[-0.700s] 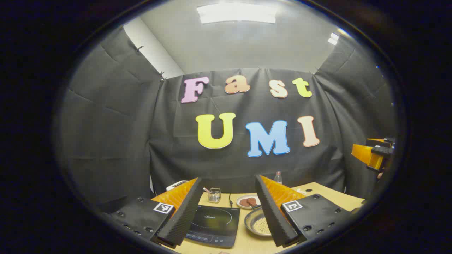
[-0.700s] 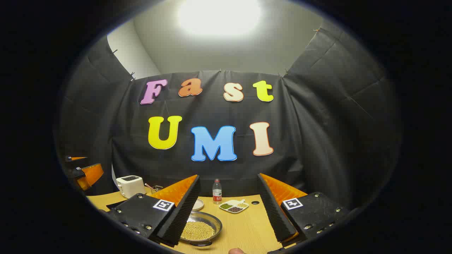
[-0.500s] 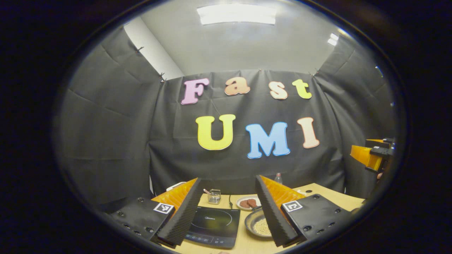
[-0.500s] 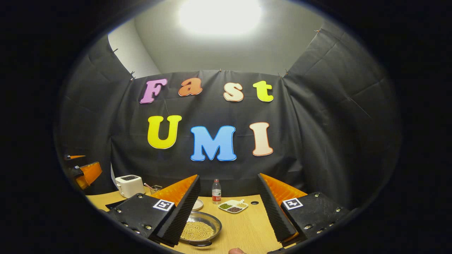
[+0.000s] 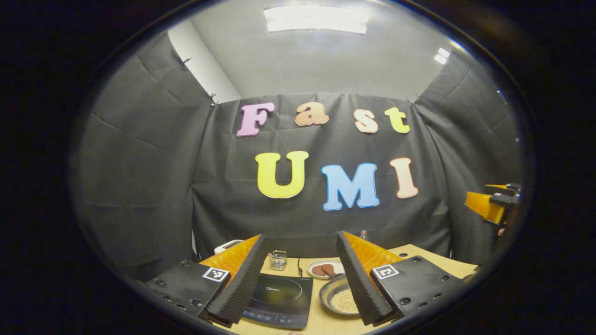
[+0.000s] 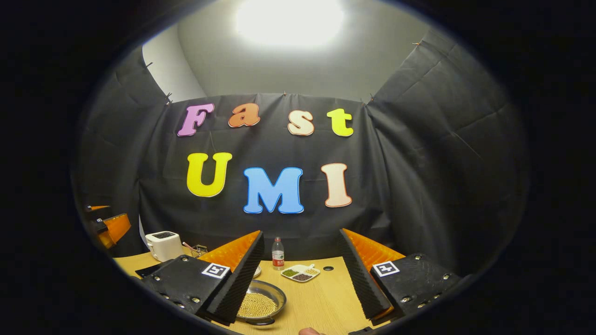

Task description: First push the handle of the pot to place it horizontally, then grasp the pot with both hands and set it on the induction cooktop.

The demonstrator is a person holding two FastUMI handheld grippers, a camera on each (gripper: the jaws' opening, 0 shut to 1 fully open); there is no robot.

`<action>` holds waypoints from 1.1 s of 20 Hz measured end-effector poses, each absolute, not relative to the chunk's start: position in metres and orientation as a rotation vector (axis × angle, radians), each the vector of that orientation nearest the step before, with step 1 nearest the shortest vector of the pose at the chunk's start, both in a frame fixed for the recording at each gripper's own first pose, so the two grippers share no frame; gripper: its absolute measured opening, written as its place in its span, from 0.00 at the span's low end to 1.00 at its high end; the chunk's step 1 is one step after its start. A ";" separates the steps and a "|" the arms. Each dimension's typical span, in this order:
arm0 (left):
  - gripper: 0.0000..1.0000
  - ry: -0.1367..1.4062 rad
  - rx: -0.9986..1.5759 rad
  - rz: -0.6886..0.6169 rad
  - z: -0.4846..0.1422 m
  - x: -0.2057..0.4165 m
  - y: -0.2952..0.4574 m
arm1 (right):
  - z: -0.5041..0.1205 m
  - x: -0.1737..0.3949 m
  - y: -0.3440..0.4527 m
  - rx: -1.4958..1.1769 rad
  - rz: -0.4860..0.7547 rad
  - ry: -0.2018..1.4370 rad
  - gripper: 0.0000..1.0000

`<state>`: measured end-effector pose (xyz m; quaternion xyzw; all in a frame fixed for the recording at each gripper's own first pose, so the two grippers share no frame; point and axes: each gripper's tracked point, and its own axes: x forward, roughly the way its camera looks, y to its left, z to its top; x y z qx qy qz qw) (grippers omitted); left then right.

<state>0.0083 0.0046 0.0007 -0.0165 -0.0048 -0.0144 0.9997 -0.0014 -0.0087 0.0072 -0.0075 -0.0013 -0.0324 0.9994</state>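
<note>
Both pairs of fingers stand wide apart and hold nothing: the left gripper and the right gripper hang above the pale wooden table. One shallow round metal pot filled with pale beans sits on the table just right of the one flat black induction cooktop, not on it. Its dark handle points toward the near table edge. Judging by this, nothing is done: the push, the two-handed grasp and the placing all remain.
</note>
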 end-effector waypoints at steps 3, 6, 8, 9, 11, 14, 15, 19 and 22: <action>0.92 -0.013 -0.036 -0.031 0.002 0.006 0.009 | 0.010 -0.002 -0.008 -0.023 -0.071 -0.006 0.96; 0.92 -0.011 -0.031 -0.032 0.000 0.004 0.014 | 0.009 -0.003 -0.006 -0.020 -0.074 -0.002 0.96; 0.92 -0.013 -0.027 -0.028 0.001 0.004 0.021 | 0.004 -0.002 -0.003 -0.018 -0.070 0.011 0.96; 0.92 -0.014 -0.025 -0.025 0.002 0.004 0.024 | 0.001 -0.001 -0.002 -0.019 -0.071 0.023 0.96; 0.96 -0.014 -0.027 -0.021 0.001 0.006 0.030 | -0.004 0.000 0.001 -0.020 -0.072 0.043 0.88; 0.98 -0.015 -0.027 -0.017 -0.001 0.010 0.038 | -0.011 0.005 0.008 -0.016 -0.067 0.068 0.65; 0.99 -0.015 -0.028 -0.016 -0.001 0.011 0.042 | -0.015 0.007 0.010 -0.019 -0.062 0.081 0.65; 0.92 -0.022 -0.038 -0.017 -0.001 0.019 0.054 | -0.042 0.020 0.031 -0.033 -0.013 0.168 0.53; 0.99 -0.029 -0.041 -0.014 -0.003 0.026 0.067 | -0.056 0.023 0.051 -0.023 0.013 0.206 0.20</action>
